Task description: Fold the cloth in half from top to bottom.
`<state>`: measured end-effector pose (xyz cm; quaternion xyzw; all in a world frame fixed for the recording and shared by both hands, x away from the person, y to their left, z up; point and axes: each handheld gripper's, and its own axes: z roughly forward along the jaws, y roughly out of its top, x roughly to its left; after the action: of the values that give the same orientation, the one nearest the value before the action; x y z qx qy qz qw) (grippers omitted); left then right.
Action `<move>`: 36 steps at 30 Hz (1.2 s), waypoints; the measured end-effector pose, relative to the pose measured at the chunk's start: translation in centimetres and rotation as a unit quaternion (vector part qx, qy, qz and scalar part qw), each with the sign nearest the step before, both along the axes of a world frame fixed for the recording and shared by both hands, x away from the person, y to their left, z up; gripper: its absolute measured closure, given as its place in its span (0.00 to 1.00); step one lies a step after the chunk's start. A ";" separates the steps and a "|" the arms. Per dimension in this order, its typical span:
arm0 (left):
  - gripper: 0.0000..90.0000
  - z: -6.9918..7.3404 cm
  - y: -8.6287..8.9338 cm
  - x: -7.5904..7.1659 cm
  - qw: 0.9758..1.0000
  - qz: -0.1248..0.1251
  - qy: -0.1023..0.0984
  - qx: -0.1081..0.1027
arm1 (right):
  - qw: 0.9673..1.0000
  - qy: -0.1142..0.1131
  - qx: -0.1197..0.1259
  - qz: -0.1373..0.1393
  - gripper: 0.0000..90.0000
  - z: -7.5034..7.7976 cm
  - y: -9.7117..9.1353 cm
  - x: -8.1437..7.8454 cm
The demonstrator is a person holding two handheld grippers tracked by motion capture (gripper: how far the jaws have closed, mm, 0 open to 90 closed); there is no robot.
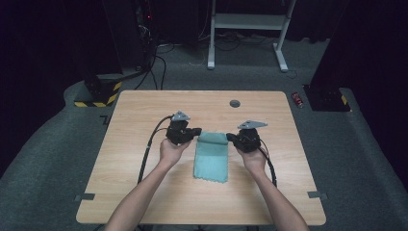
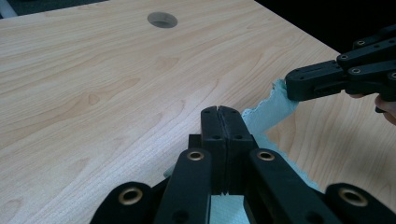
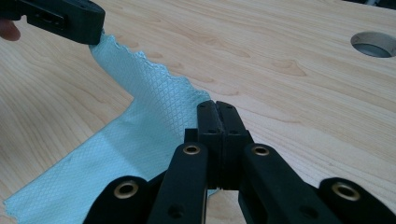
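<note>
Teal cloth [image 1: 211, 156], thin and woven in a fine diamond grid, with pinked zigzag edges. It lies near the middle of the pale wooden table [image 1: 144, 192], between the two hands. Long axis runs away from the person toward the far edge; the near end lies flat on the wood, and the far end is raised a little at its two corners.

Left gripper [image 1: 195, 133]: jaws pressed together on the cloth's far left corner; in the left gripper view the black tips meet with the cloth's edge coming out from between them.

Right gripper [image 1: 232, 137]: jaws likewise closed, pinching the far right corner. In the right gripper view the cloth spreads from its closed tips across to the other gripper.

Round cable hole [image 1: 235, 103] sits in the tabletop beyond the cloth, well apart from it.
</note>
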<state>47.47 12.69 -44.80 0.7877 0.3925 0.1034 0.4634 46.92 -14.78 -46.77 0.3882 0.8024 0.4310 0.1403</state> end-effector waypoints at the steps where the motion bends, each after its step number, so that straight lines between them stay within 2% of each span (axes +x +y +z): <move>1: 1.00 0.0 0.0 0.0 1.000 0.001 -0.001 -0.001 | 1.000 0.001 0.000 -0.001 1.00 0.0 0.1 -0.1; 5: 1.00 0.0 0.1 -0.2 1.000 -0.001 -0.003 -0.001 | 1.000 -0.003 -0.001 0.005 1.00 0.0 0.1 -0.3; 8: 1.00 -0.1 0.3 -0.3 1.000 0.002 -0.002 -0.010 | 1.000 -0.002 0.002 0.007 1.00 0.0 0.1 -0.4; 18: 1.00 0.1 0.5 -1.1 1.000 -0.007 -0.014 0.001 | 1.000 0.001 0.012 0.015 1.00 0.1 0.1 -1.0; 36: 1.00 0.0 0.8 -2.1 1.000 -0.013 -0.020 0.003 | 0.999 0.004 0.020 0.037 1.00 0.3 -0.1 -2.1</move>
<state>45.35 13.52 -44.85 0.7916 0.3729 0.1145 0.4704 44.86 -14.83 -46.42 0.3626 0.8079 0.4506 0.1134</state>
